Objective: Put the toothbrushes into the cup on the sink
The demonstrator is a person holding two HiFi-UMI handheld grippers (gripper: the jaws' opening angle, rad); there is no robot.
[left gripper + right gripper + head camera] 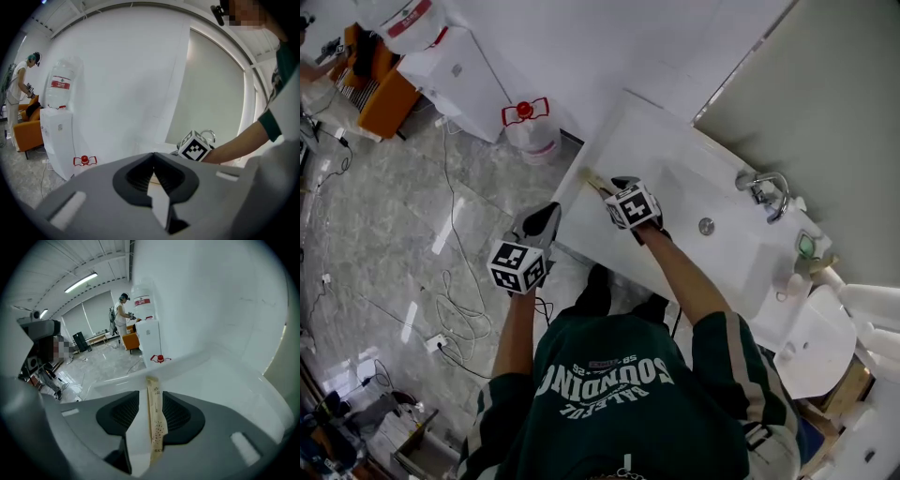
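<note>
The toothbrush [592,180], still in its pale paper sleeve with brown print, lies flat on the left end of the white sink counter [675,159], close to that end's edge.

At the far left of the head view an orange sofa [380,89] stands on the grey marble floor [384,216]. Beside it a white water dispenser [455,66] stands against the wall with 1 large bottle [412,23] on top. A second person [16,89] stands by the sofa in the left gripper view. Loose cables [459,309] trail over the floor. A spare water bottle with a red cap [528,127] sits on the floor between the dispenser and the counter.

The left gripper [153,154] hangs in the air off the counter's left end. Its 2 jaws meet at the tips and nothing is caught between them.

The right gripper [151,397] is angled down over the counter's left end. Its 2 jaws stand apart, 1 on each side of the toothbrush. Bare counter shows between the sleeve and the left jaw, so the pads do not press on it.

Further right the counter dips into the basin, where the round drain [705,226] sits. The chrome faucet [766,192] stands behind it by the wall. A small container with a green inside [807,246] sits at the counter's right end, well apart from the toothbrush.
</note>
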